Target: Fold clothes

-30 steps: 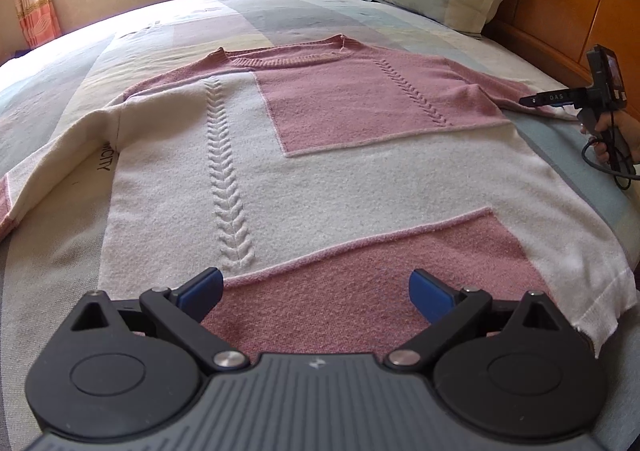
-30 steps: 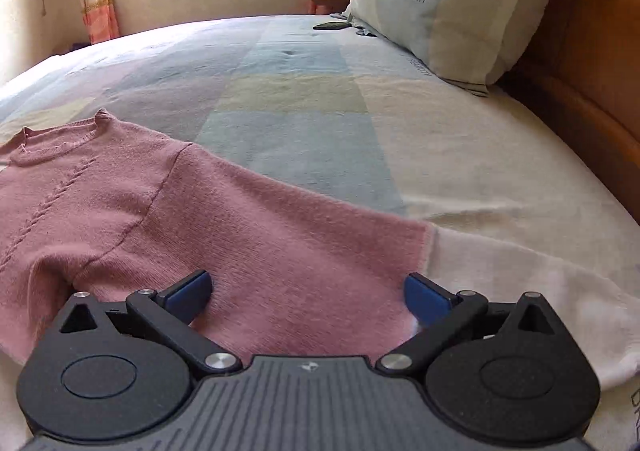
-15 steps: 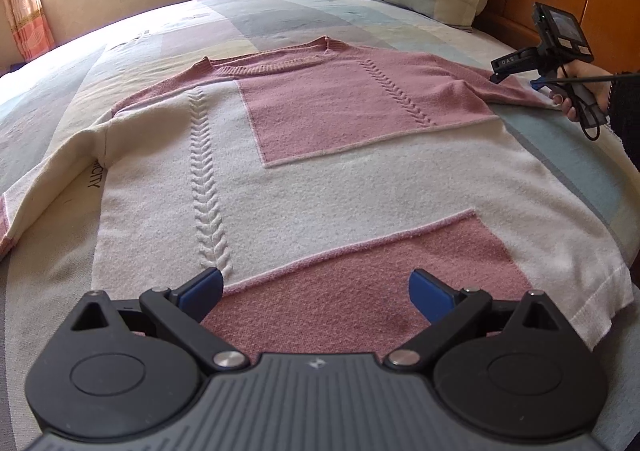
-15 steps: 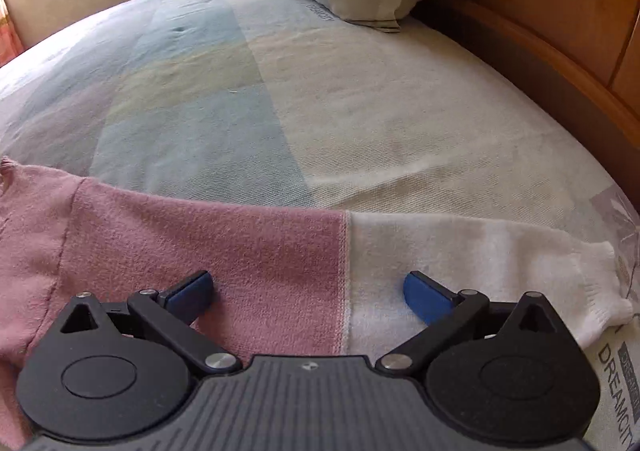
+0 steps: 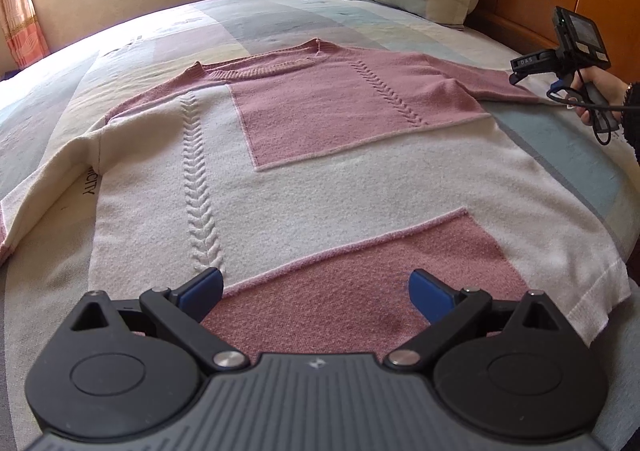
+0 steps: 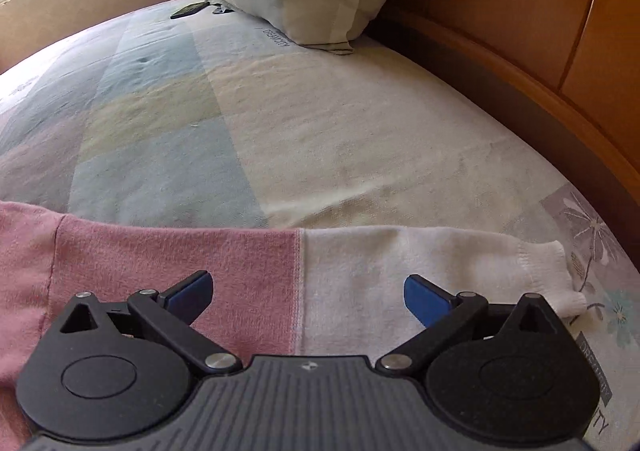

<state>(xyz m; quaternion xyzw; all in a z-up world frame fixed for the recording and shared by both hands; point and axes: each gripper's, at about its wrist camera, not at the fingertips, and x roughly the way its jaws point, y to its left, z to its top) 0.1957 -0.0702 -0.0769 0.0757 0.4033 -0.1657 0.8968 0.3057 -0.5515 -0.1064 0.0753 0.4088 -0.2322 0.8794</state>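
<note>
— Where's the sweater point(image 5: 320, 171)?
— Flat ahead of my left gripper point(image 5: 316, 291), jaws apart. My right gripper point(image 6: 308, 295), also apart, straddles its sleeve point(image 6: 360, 271).
— Advice?
— Pinch nearer the cuff point(image 6: 552, 271).

My sweater point(image 5: 320, 179) lies flat and face up on the bed, unfolded, cream knit with pink blocks at chest and hem and a cable braid down each side. Its right sleeve point(image 6: 320, 275) stretches straight out, pink, then cream to the cuff.
</note>
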